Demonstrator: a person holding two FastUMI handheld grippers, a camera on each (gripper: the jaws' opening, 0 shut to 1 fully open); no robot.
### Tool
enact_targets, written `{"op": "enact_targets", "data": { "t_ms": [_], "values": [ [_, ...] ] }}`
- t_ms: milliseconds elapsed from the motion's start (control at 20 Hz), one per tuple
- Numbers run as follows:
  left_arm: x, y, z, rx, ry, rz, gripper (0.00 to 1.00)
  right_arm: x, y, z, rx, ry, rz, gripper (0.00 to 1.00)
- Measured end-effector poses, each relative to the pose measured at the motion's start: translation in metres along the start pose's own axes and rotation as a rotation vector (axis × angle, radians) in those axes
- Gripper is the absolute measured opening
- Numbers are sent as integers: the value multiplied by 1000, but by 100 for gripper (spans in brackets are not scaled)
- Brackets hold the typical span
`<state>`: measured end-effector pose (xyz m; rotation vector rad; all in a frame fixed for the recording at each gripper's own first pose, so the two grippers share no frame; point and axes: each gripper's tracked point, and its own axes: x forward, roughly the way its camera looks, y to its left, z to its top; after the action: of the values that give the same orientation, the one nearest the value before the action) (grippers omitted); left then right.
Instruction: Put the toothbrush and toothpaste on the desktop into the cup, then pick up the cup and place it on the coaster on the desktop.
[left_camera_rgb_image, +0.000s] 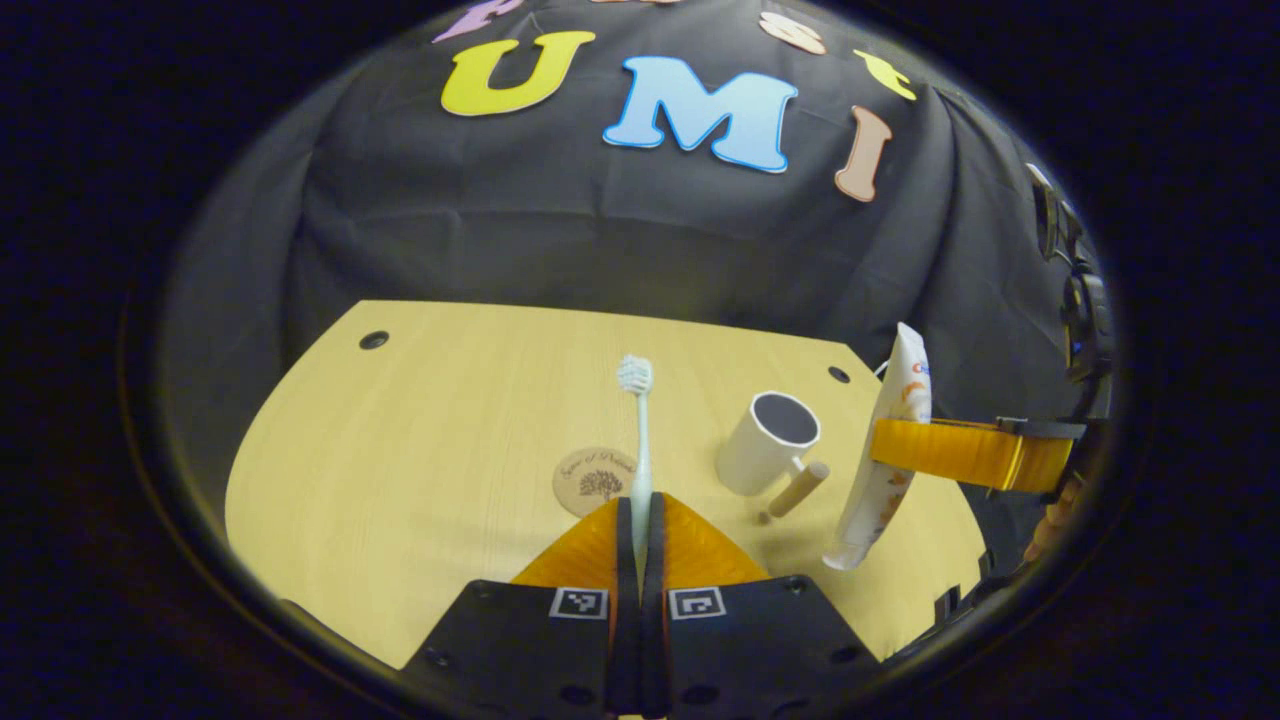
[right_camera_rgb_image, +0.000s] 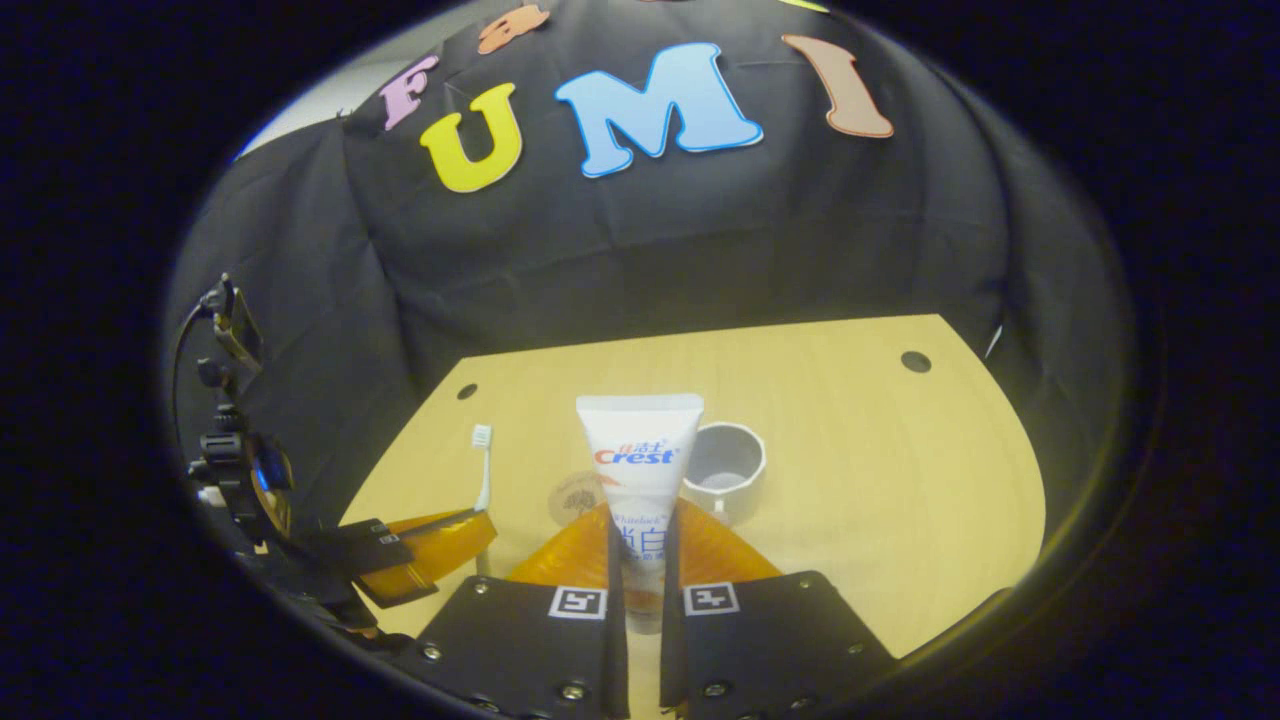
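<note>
- Both jaws are closed on cargo: the left gripper (left_camera_rgb_image: 640, 520) clamps the handle of the slim white toothbrush (left_camera_rgb_image: 638, 430), and the right gripper (right_camera_rgb_image: 640, 560) clamps the white toothpaste tube with red and blue print (right_camera_rgb_image: 640, 470).
- Left gripper pose: level with and pointing across the pale wooden desktop (left_camera_rgb_image: 420, 420); the toothbrush stands upright out of its fingers, bristles at the top.
- Right gripper pose: in the left gripper view it reaches in from the right edge, holding the tube near upright with a slight tilt, flat crimped end up, cap end down and clear of the desktop.
- White cylindrical cup with a wooden peg handle (left_camera_rgb_image: 768, 445): standing upright on the desktop with its mouth open, between the two grippers, handle towards the camera.
- Round wooden coaster with a tree engraving (left_camera_rgb_image: 595, 480): flat on the desktop, just beside the cup on its left, not touching it.
- Room for moving: bare desktop lies to the left of the coaster and behind the cup up to the far edge; the black cloth wall (left_camera_rgb_image: 600, 230) hangs directly behind that edge.
</note>
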<state>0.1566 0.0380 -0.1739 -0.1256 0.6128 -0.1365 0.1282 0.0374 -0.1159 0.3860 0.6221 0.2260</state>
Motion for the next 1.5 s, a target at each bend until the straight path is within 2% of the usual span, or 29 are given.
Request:
{"op": "enact_targets", "data": {
  "t_ms": [150, 300, 350, 600, 700, 800, 1100, 1250, 1500],
  "values": [
    [9, -7, 21, -5, -48, -26, 8, 9, -3, 25, 4, -66, 8, 13],
    [21, -16, 45, 17, -117, -44, 8, 15, -8, 56, -6, -188, 1, 13],
    [20, -20, 52, 28, -154, -59, 8, 12, -12, 69, -5, -255, -6, 13],
    [26, -35, 85, 22, -268, -93, 8, 50, -32, 104, -49, -371, -70, 13],
    [27, -39, 99, 17, -320, -113, 7, 64, -44, 100, -80, -373, -113, 13],
    [31, -40, 102, 31, -324, -130, 7, 84, -51, 90, -115, -344, -144, 13],
    [27, -49, 118, 49, -368, -162, 7, 119, -63, 54, -114, -251, -173, 13],
    [30, -50, 116, 46, -364, -166, 7, 134, -74, 23, -101, -160, -205, 15],
    [38, -43, 112, 33, -348, -157, 7, 136, -74, 6, -108, -102, -207, 25]
  ]
}}
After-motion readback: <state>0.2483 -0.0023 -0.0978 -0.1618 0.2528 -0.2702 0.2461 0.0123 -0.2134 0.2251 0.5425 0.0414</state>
